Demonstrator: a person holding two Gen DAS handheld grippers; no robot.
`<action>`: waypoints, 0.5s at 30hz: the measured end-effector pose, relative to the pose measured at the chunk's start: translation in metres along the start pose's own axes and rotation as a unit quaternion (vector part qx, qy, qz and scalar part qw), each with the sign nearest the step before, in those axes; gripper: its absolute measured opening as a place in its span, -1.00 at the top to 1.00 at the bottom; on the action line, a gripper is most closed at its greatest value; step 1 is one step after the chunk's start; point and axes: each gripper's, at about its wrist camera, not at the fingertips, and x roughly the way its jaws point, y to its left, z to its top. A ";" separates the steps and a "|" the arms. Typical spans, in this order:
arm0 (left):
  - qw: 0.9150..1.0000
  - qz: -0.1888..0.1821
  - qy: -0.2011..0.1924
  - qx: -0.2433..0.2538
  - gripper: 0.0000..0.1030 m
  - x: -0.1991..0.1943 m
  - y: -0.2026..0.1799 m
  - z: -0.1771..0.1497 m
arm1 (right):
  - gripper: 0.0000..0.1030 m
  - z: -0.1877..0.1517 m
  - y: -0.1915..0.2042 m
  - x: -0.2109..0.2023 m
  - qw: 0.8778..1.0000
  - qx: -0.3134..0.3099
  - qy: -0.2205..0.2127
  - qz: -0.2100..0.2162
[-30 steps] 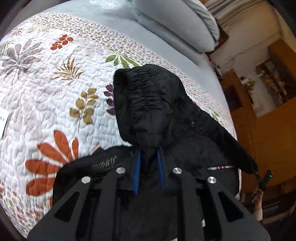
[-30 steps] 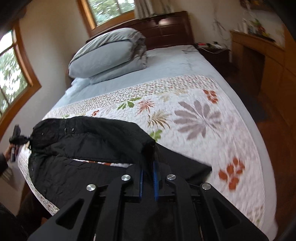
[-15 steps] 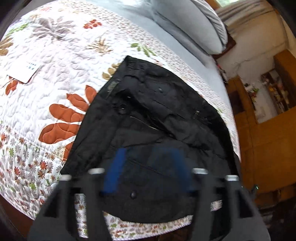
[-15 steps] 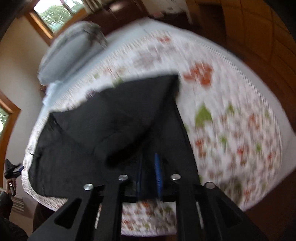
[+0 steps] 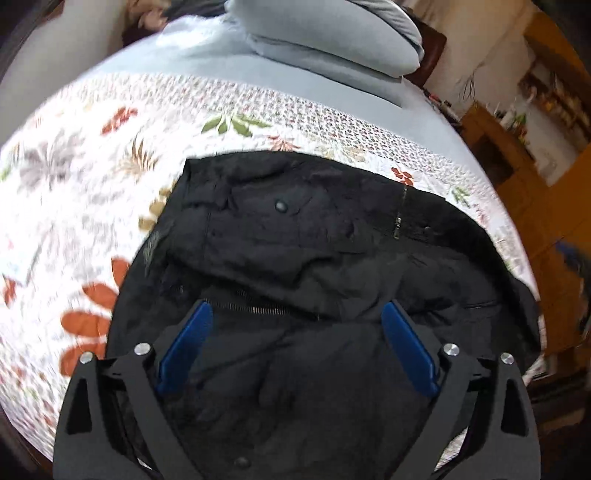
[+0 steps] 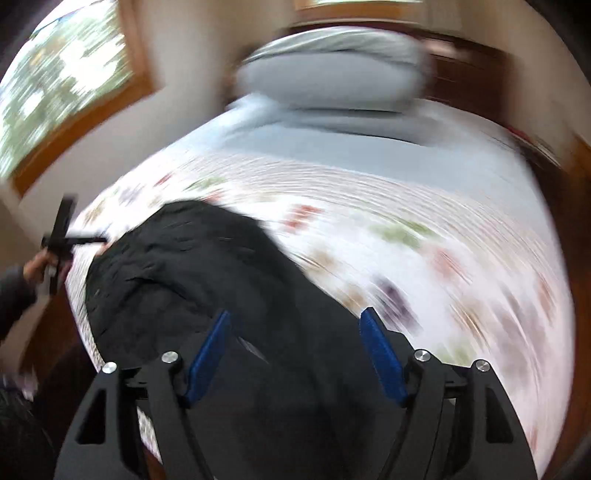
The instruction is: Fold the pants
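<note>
The left claw point(image 5: 293, 314) hangs over the black pants point(image 5: 314, 251), its jaws opening wide with nothing pinched; the blue pads point(image 5: 184, 347) stand clear of the cloth. The pants lie folded below and ahead of it on the flowered quilt point(image 5: 74, 192), a grey pillow point(image 5: 325, 33) beyond. The right claw point(image 6: 295, 321) is opening too, released, over the same pants point(image 6: 207, 269); far to its left a hand point(image 6: 37, 264) holds the other claw in a blurred view
</note>
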 end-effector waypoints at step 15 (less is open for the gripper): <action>0.991 0.070 0.054 0.104 -0.95 0.029 -0.014 0.001 | -0.70 0.115 0.073 0.294 0.950 -0.166 0.259 0.048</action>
